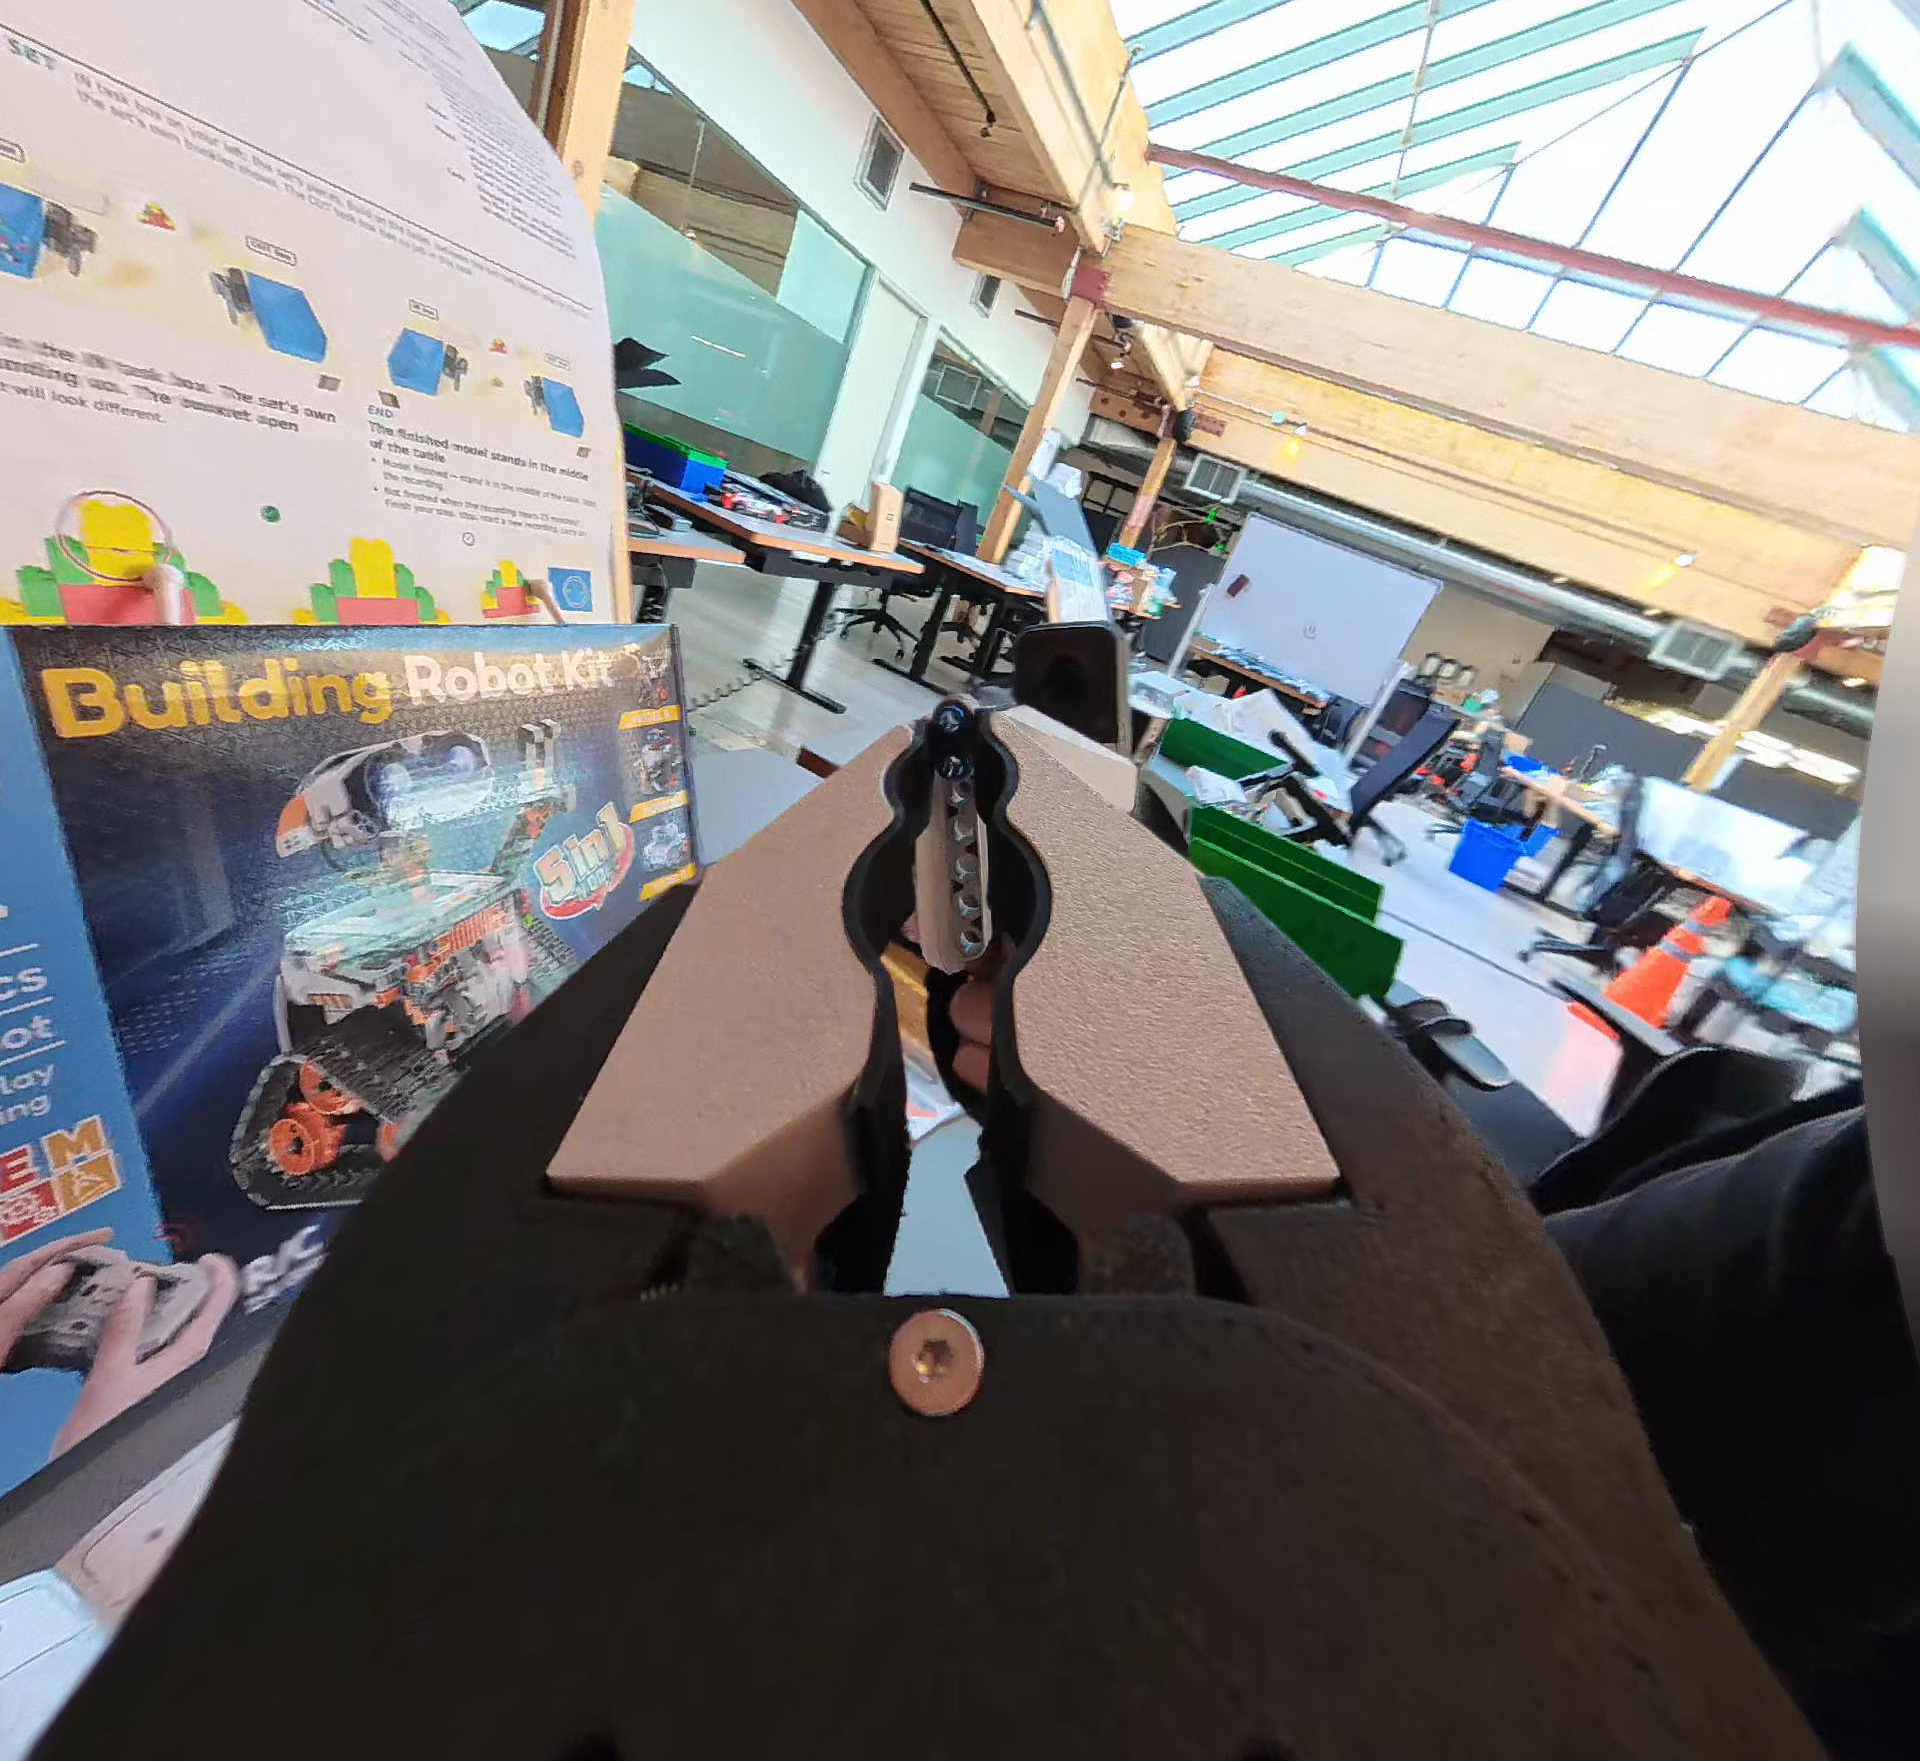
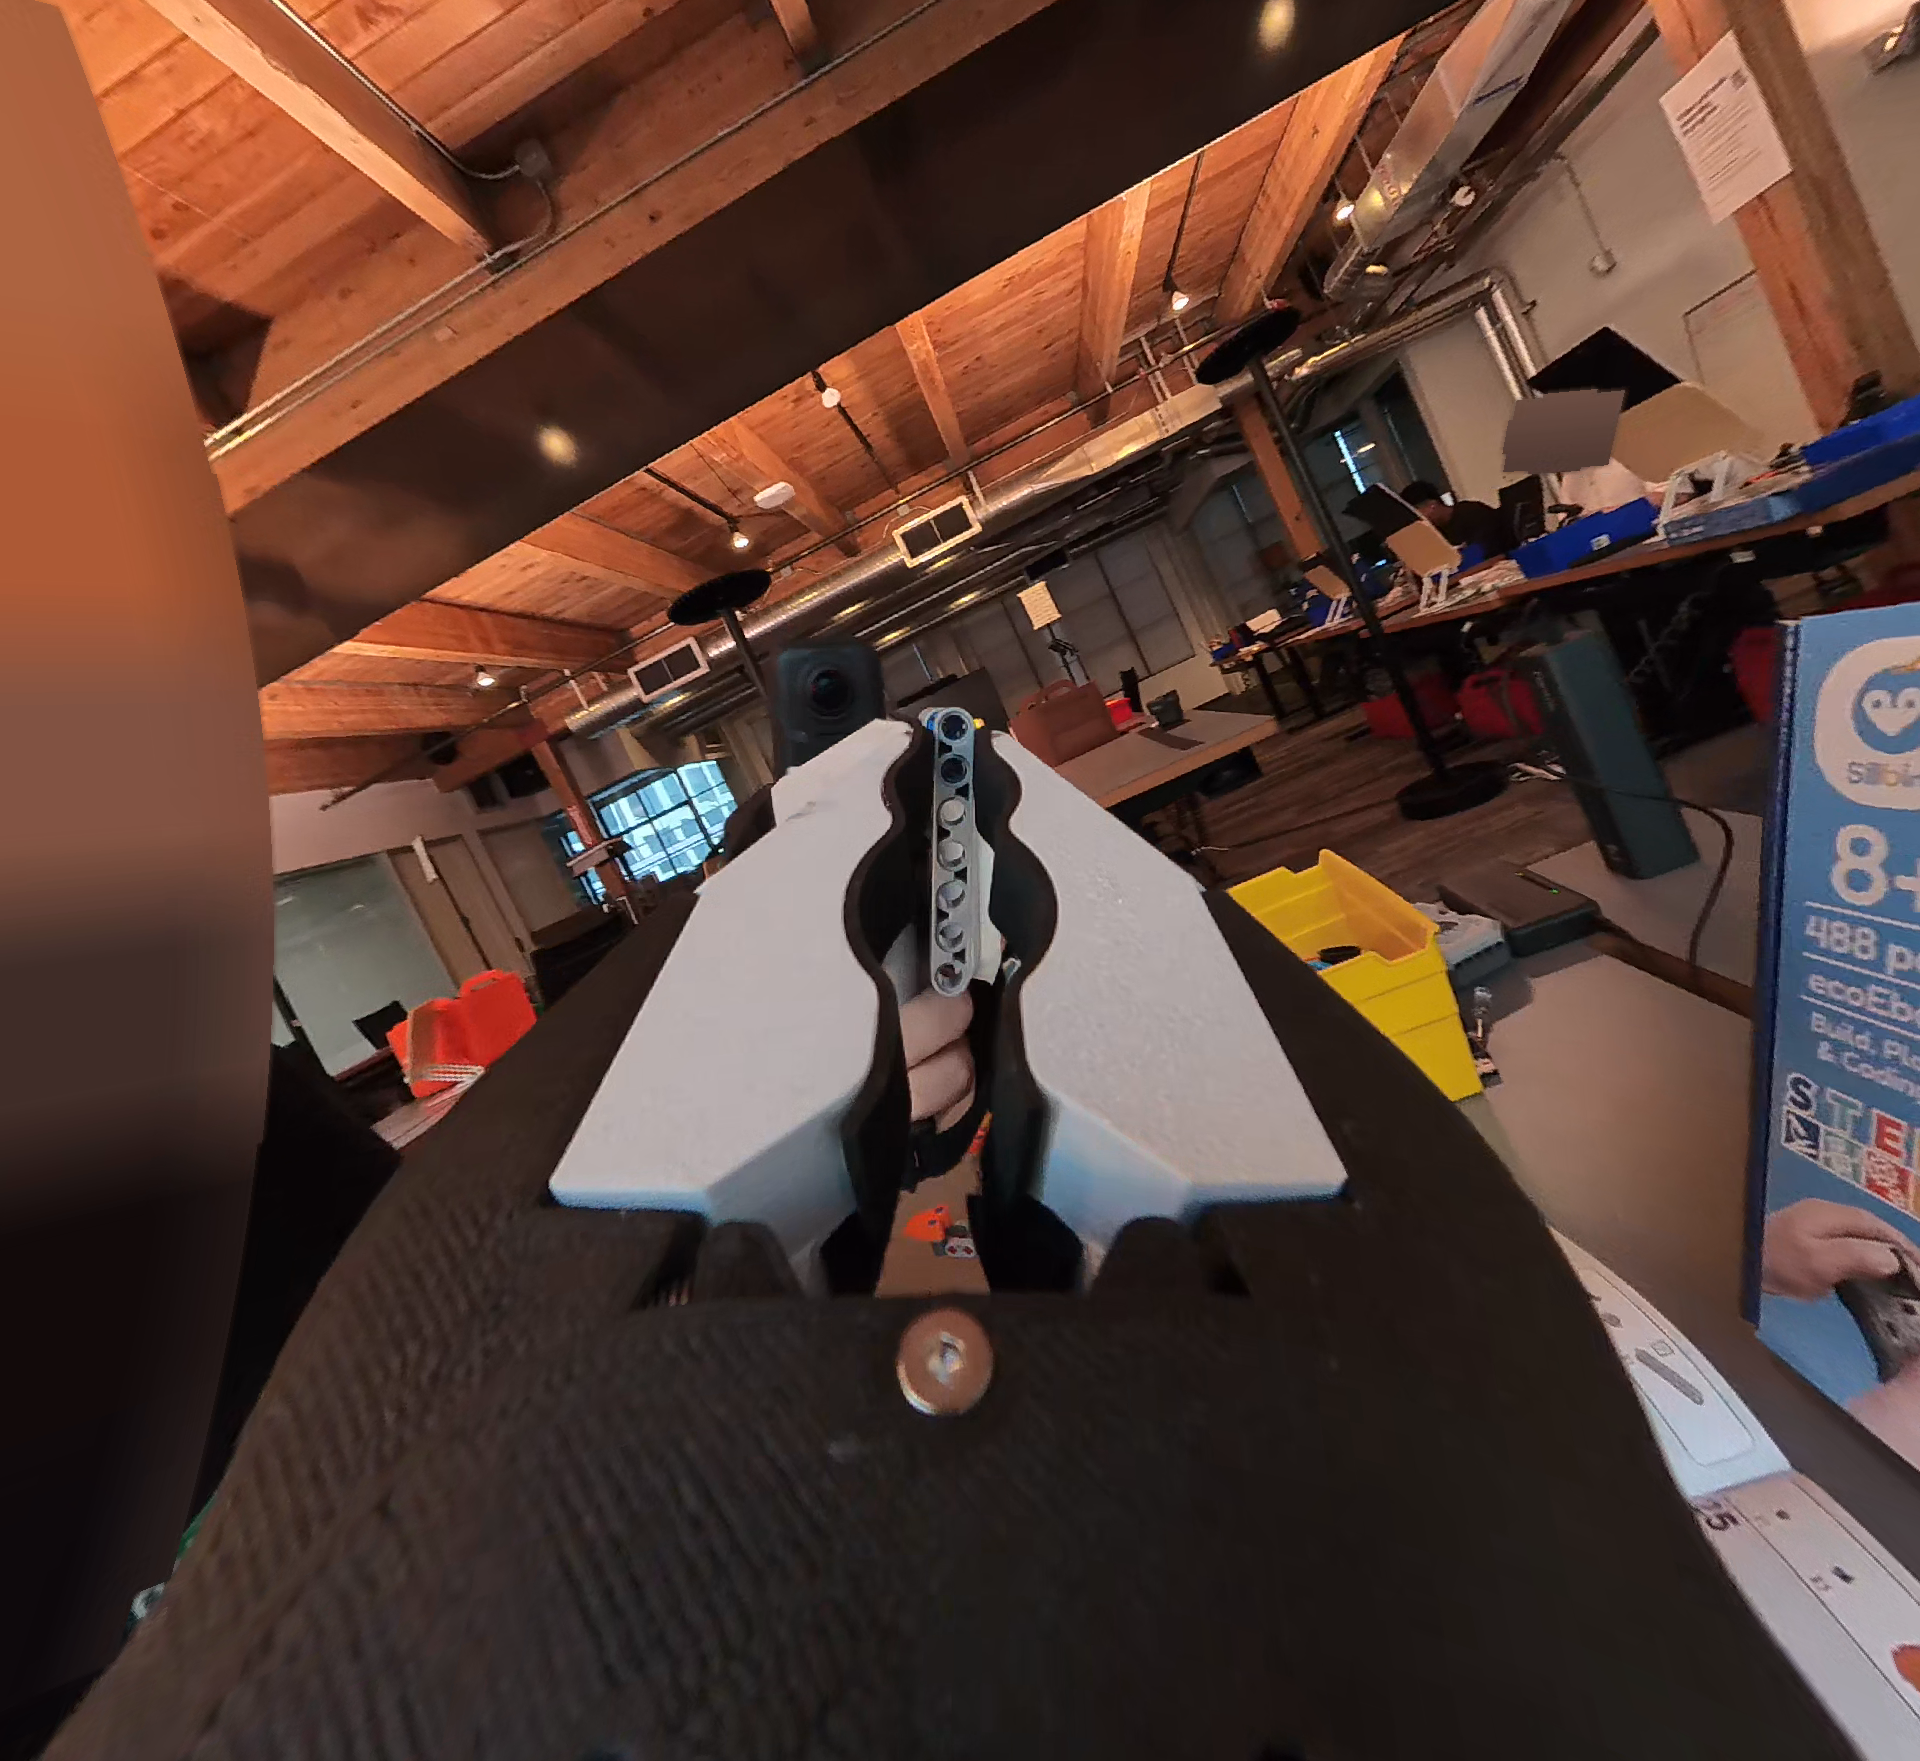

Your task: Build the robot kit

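A grey perforated beam (image 1: 958, 864) is clamped endwise between the closed fingers of both the left gripper (image 1: 951, 745) and the right gripper (image 2: 951, 755), raised above the worktop (image 2: 1621, 1015), apparently so its holes face outward, near a kit box (image 1: 353, 880).

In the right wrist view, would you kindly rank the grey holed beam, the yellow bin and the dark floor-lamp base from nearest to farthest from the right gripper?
1. Grey holed beam: clamped in the right gripper.
2. Yellow bin: just right of the gripper, on the table.
3. Dark floor-lamp base: farther back right, on the floor.
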The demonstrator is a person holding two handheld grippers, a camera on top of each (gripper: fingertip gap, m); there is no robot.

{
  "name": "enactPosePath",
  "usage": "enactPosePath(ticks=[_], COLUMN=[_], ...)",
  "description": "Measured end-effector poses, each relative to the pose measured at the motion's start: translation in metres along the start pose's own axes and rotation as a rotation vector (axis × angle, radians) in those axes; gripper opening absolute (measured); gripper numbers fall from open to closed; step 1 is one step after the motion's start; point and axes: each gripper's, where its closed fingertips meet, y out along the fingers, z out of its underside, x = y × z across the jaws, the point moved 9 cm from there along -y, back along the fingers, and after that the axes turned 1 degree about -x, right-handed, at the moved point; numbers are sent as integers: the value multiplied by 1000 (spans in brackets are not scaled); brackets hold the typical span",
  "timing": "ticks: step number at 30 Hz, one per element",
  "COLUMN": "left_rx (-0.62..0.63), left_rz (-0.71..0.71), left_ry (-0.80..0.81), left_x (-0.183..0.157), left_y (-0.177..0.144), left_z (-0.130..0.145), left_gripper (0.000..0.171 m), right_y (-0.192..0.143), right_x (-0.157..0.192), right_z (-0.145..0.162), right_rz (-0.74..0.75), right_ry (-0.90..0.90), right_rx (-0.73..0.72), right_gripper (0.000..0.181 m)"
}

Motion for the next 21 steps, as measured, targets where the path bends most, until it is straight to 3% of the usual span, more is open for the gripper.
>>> enactPosePath(ticks=[7,21], left_rx=[-13,51], left_rz=[218,54], left_ry=[-204,14], left_x=[3,-2], left_y=[-2,-4], left_z=[0,-2], left_gripper=[5,6], right_y=[2,1], right_x=[4,5], right_z=[0,0], right_rz=[-167,-32], right_ry=[130,19], right_rx=[25,65], right_gripper=[5,5])
